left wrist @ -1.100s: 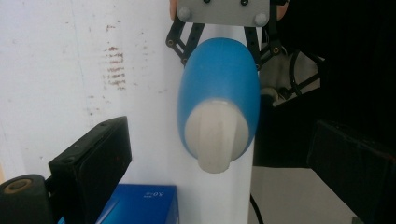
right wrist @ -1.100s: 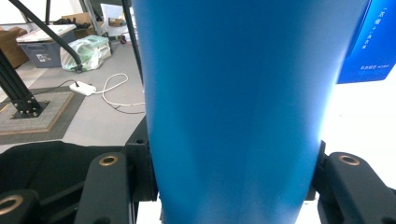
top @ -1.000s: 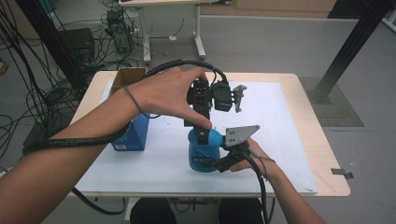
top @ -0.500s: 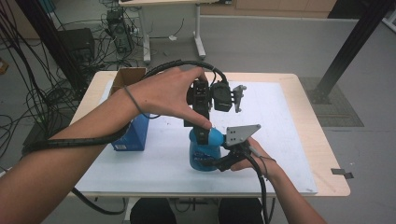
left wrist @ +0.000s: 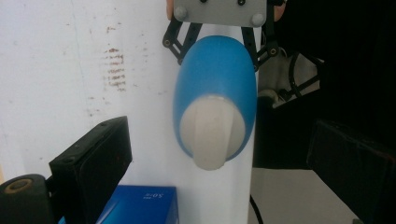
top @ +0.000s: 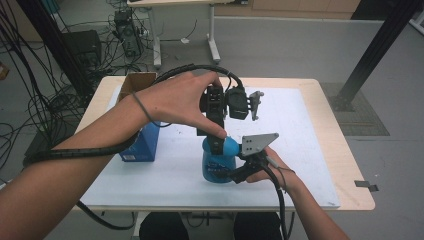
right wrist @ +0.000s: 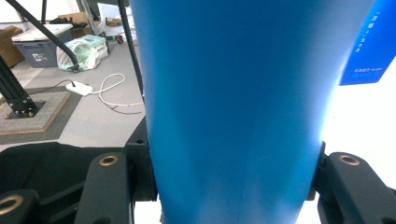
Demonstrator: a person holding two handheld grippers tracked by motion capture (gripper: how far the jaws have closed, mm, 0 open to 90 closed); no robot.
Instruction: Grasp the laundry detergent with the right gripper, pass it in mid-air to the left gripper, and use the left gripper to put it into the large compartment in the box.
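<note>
— Since the worktop (top: 320, 150) is the biggest thing here, start there: what stands on it?

— A white sheet covers most of it. A blue box (top: 142, 145) stands at its left part with a brown carton (top: 136, 82) behind it, and the blue bottle (top: 218, 162) stands upright near the front middle, well apart from the box.

— Who has the bottle?

— The right gripper (top: 240, 170) does. In the right gripper view its fingers (right wrist: 109, 186) are clamped on the blue body from both sides, low down, so the bottle is braced against the worktop.

— And the left gripper (top: 216, 142)?

— It hangs over the bottle's top, pointing down. In the left gripper view its fingers (left wrist: 93, 158) stand apart, one on each side of the white cap (left wrist: 212, 135), touching nothing yet.

— So the step in hand is taking the cap?

— I judge so. To do it well, keep the right grip firm and the bottle plumb. Bring the left gripper straight down until the cap's raised ridge lies between the fingers, centred, then close on it squarely. If the cap is gripped off-centre it could slip, or the bottle could tilt in the right grip.

— Smallest thing to watch?

— That narrow ridge on the cap: line the fingers up across it.
</note>
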